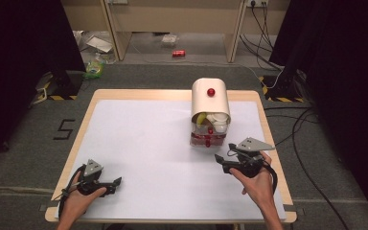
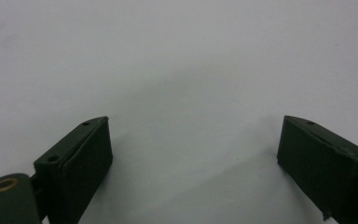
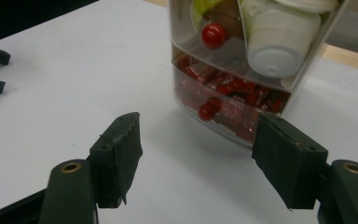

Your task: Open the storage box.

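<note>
High view: sitting mid-back on the worktop, the snack container, drawers looking shut; right gripper hovering just in front, not touching.
Left gripper view: fingers spread wide, gripping nothing, idling over bare worktop.
Right gripper view: fingers part-spread, empty, facing lower drawer knob; pull not yet started, probably.

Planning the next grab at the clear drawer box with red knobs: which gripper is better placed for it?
The right. The right gripper sits just in front of the drawer box, jaws apart and aimed at the lower red knob. The left gripper rests near the table's front-left corner, facing bare white surface.
</note>
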A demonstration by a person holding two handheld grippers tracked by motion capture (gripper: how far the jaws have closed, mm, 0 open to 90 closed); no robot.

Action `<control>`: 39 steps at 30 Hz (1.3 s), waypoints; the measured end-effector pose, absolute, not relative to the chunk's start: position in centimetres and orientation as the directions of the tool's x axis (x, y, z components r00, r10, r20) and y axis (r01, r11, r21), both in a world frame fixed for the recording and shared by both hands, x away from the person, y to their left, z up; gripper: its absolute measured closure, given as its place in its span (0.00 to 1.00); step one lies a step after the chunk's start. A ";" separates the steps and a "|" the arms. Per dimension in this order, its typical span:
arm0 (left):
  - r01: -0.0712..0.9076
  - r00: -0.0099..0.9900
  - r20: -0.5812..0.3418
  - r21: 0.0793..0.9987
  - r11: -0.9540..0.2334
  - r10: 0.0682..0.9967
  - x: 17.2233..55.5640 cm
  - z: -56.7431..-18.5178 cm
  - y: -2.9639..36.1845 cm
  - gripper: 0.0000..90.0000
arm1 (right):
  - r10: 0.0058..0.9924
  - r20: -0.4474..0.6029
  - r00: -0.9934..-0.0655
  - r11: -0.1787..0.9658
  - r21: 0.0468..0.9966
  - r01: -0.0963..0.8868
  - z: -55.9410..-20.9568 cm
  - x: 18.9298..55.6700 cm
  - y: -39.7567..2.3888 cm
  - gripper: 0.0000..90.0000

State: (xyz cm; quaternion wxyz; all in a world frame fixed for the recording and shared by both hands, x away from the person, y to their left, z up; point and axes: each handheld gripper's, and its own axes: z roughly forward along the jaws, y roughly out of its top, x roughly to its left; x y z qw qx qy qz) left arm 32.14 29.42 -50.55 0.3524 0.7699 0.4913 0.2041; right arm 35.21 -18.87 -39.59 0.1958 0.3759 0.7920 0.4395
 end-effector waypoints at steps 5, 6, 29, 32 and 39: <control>0.613 0.434 -0.032 0.743 -0.269 0.900 32.1 -50.5 29.4 0.10 | 0.762 0.014 -0.647 0.336 0.847 0.413 -39.0 35.6 -18.1 0.38; 0.613 0.434 -0.031 0.743 -0.270 0.900 32.1 -50.5 29.4 0.10 | 0.761 0.012 -0.648 0.336 0.848 0.410 -38.9 35.7 -18.0 0.38; 0.613 0.435 -0.032 0.742 -0.270 0.900 32.1 -50.5 29.4 0.10 | 0.739 -0.019 -0.674 0.353 0.862 0.363 -37.2 37.1 -17.1 0.39; 0.613 0.435 -0.031 0.743 -0.270 0.900 32.1 -50.5 29.4 0.10 | 0.736 -0.024 -0.677 0.357 0.863 0.357 -37.1 37.3 -16.9 0.39; 0.613 0.435 -0.031 0.743 -0.270 0.900 32.1 -50.5 29.4 0.10 | 0.729 -0.043 -0.683 0.370 0.864 0.341 -36.7 38.0 -16.3 0.39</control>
